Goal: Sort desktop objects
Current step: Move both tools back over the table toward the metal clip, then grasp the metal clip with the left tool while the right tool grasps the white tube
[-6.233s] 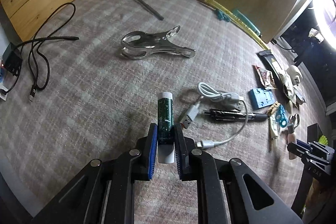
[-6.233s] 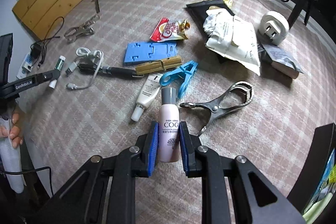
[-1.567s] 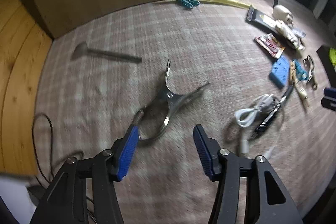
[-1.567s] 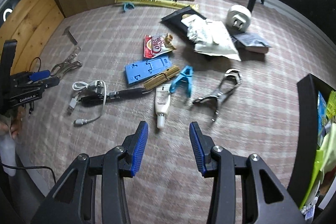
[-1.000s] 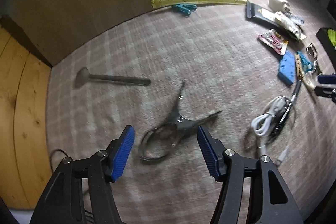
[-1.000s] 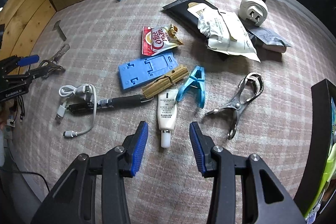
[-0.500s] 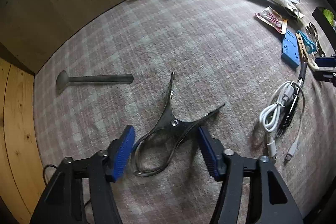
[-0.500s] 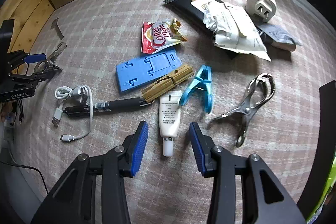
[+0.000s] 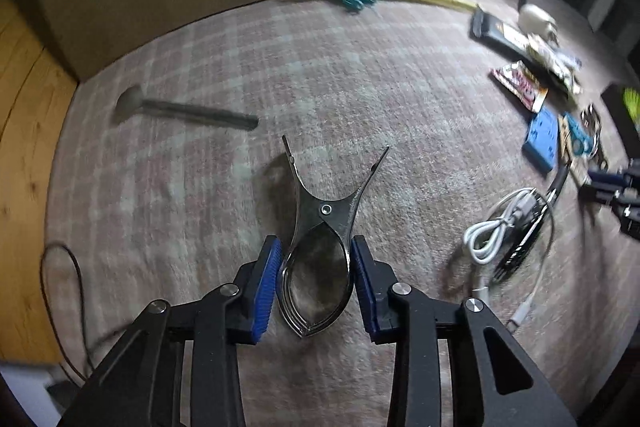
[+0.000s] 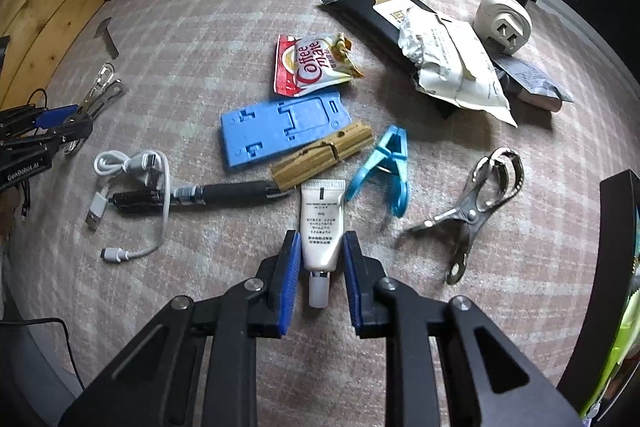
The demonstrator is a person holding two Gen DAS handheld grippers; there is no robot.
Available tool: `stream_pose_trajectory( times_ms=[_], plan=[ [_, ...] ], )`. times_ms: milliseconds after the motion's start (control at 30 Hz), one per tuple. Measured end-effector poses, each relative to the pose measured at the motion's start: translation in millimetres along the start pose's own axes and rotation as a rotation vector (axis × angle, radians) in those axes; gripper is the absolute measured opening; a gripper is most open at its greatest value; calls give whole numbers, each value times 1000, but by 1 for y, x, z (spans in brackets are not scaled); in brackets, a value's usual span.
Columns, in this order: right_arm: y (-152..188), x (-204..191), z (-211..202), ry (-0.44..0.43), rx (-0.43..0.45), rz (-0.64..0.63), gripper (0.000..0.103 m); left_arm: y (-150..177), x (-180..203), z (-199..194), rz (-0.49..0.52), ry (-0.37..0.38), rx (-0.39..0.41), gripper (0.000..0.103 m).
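Observation:
In the left wrist view my left gripper [image 9: 316,281] is open with its blue pads on either side of the looped end of a large metal clip [image 9: 320,239] that lies on the checked cloth; the pads are very near it, contact unclear. In the right wrist view my right gripper [image 10: 320,273] is open around the lower end of a small white tube [image 10: 322,223], cap toward me, the pads not closed on it. The left gripper and its clip also show at the left edge of the right wrist view [image 10: 56,127].
Near the tube lie a black pen [image 10: 224,197], a wooden clothespin [image 10: 320,157], a light-blue clip [image 10: 386,169], a blue phone stand [image 10: 284,129], a second metal clip [image 10: 476,205], a white USB cable [image 10: 132,183], a coffee sachet [image 10: 312,67] and snack bags [image 10: 448,67]. A metal spoon [image 9: 180,109] lies beyond the left clip. A black bin [image 10: 620,267] stands at right.
My left gripper has moved forward and narrowed around the metal clip's loop. My right gripper has moved forward so the white tube now sits between its pads.

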State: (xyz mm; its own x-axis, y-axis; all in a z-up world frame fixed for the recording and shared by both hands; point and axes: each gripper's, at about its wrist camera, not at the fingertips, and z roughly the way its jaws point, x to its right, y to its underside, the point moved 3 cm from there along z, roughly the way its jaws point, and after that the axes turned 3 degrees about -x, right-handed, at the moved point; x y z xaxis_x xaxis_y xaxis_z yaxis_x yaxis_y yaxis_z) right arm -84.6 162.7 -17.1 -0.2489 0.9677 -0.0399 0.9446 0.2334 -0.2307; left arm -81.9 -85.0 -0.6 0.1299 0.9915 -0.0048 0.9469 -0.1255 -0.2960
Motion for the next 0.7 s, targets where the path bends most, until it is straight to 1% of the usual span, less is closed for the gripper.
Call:
stream_pose_trajectory(
  times_ms=[100,200,267,300,367,433,567,600,633,667,700],
  plan=[
    [8,5,-7,-14,12,16,21,12,-4,-6,-60,21,10,33],
    [16,10,-19,-26,35,20,21,25,-2,-16,-88,19,23,33],
    [21,13,-27,-35,49,21,21,24,-5,-21,-100,15,35,33],
    [24,15,-30,-38,54,21,21,19,-13,-20,-107,21,39,33],
    [29,19,-36,-48,62,22,21,28,-10,-27,-134,27,50,33],
    [35,23,-41,-61,71,28,20,28,-3,-33,-144,21,58,33],
    [47,43,-54,-95,89,29,20,44,11,-52,-152,24,78,33],
    [41,44,-52,-98,93,25,20,44,15,-54,-156,22,82,33],
    [42,47,-54,-100,99,23,20,46,19,-58,-162,24,88,33],
    [34,44,-48,-103,103,20,20,48,24,-62,-167,35,94,33],
    [34,46,-53,-108,108,18,20,47,30,-64,-171,44,98,33]
  ],
)
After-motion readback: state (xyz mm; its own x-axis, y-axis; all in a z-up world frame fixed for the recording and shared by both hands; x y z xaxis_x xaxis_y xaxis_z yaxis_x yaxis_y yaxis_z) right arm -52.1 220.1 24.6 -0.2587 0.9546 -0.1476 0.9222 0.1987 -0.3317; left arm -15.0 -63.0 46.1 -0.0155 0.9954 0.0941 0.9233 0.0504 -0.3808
